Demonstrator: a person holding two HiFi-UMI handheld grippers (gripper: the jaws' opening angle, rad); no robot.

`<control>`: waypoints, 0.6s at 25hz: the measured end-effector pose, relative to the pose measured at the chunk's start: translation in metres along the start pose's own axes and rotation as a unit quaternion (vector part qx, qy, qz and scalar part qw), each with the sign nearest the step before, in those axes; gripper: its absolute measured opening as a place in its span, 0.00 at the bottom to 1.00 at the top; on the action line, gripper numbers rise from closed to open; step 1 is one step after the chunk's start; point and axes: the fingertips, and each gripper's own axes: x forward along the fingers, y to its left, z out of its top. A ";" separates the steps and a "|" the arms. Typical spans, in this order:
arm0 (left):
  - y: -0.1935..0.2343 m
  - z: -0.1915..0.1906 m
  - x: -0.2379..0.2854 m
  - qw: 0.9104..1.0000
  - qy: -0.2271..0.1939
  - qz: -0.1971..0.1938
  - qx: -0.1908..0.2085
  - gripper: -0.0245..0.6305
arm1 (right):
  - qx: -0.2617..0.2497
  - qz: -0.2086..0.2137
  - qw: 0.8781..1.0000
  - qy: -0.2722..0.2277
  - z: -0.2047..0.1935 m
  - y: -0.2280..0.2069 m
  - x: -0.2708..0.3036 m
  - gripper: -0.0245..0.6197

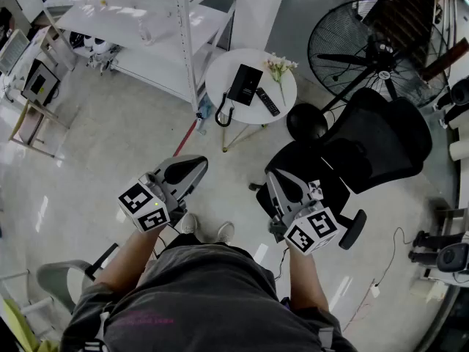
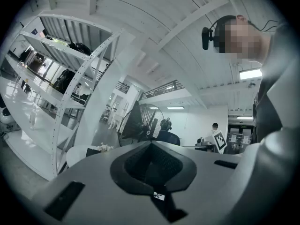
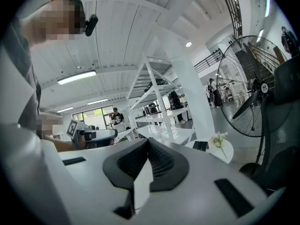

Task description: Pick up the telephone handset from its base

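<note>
The black telephone [image 1: 245, 84] lies on a small round white table [image 1: 220, 79] well ahead of me, its coiled cord [image 1: 223, 113] hanging over the table's near edge. A slim black bar [image 1: 267, 101] lies beside it; whether this is the handset I cannot tell. My left gripper [image 1: 192, 169] and right gripper [image 1: 277, 180] hover at waist height, far short of the table. Both are shut and empty. The left gripper view has its closed jaws [image 2: 151, 144] with the telephone [image 2: 93, 151] small beyond. The right gripper view looks past closed jaws [image 3: 149, 142] to the telephone [image 3: 200, 146].
White flowers [image 1: 278, 68] lie on the table next to the telephone. A white shelf rack [image 1: 146, 28] stands left of the table. A big floor fan [image 1: 374, 50] and a black office chair [image 1: 366, 145] crowd the right side. People stand far off in both gripper views.
</note>
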 end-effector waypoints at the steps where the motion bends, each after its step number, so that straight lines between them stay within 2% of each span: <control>1: -0.001 -0.001 0.002 1.000 0.000 0.001 0.000 0.06 | 0.000 0.001 1.000 0.000 0.000 -0.002 -0.001 0.06; 15: -0.039 -0.020 0.008 1.000 -0.005 0.007 0.004 0.06 | -0.001 0.025 1.000 -0.013 -0.003 0.000 -0.037 0.07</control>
